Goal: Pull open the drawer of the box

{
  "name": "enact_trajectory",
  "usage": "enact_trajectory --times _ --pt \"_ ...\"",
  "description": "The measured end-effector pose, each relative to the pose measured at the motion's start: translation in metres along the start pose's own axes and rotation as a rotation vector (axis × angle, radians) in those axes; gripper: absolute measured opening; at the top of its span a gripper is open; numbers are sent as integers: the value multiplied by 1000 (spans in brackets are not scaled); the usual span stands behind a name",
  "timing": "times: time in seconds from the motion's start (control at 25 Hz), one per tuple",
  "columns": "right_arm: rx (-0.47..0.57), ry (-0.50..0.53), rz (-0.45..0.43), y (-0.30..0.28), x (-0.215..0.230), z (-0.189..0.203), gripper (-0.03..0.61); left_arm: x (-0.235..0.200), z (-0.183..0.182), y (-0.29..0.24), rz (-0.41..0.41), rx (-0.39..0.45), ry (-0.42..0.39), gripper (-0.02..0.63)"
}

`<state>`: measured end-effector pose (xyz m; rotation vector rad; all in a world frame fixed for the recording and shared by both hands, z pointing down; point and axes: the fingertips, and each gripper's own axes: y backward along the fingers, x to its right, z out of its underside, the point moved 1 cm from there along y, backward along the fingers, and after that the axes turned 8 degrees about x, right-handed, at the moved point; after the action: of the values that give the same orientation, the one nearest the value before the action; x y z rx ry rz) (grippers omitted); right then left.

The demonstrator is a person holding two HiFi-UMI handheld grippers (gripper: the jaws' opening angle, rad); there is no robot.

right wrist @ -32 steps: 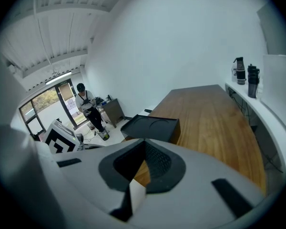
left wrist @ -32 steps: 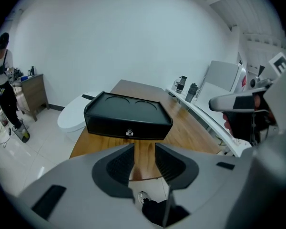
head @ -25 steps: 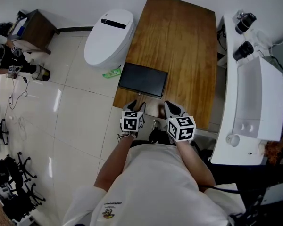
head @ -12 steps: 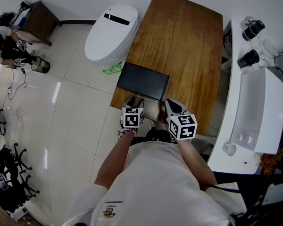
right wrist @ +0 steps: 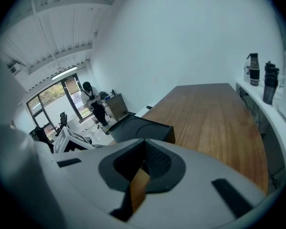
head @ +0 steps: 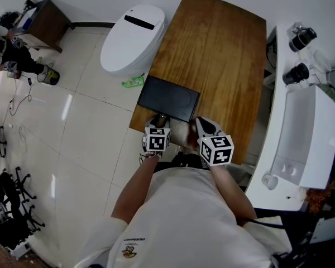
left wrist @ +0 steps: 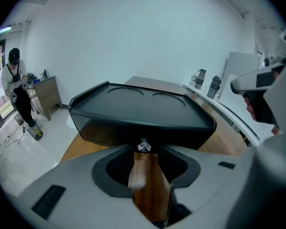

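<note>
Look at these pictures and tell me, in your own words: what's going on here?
A person stands at a wooden table with a gripper in each hand. The left gripper is lined up on the small clear knob on the front of the black box. The knob sits right at its fingers, but a firm grip cannot be confirmed. The drawer looks not yet pulled out. The right gripper hovers alongside, slightly open, holding nothing.

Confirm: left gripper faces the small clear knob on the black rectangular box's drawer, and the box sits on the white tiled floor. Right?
Wrong on one point: the black rectangular box sits on the brown wooden table, not the white tiled floor; the head view shows it. The left gripper does face the small clear knob on its drawer.
</note>
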<state>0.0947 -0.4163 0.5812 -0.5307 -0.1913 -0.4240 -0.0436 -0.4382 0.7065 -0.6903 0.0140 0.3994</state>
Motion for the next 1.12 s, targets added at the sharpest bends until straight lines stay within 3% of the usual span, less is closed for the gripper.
enact_trajectory --times 0.2,0.28,0.48,0.56,1.12 --pt "-2 -7 1 -2 3 -1 -12 0 1 -1 -8 0 -6 159" --pt "-2 -9 3 -3 5 -1 -12 -1 0 -1 -17 9 -19 116" --pt "-2 -13 3 -3 6 0 -12 0 0 -2 -17 10 -20 113" --pt "-4 -12 3 -3 6 0 -12 0 0 -1 -24 16 -22 75" --pt "-1 -7 -5 -5 3 -2 -12 -3 2 -1 -24 19 2 69"
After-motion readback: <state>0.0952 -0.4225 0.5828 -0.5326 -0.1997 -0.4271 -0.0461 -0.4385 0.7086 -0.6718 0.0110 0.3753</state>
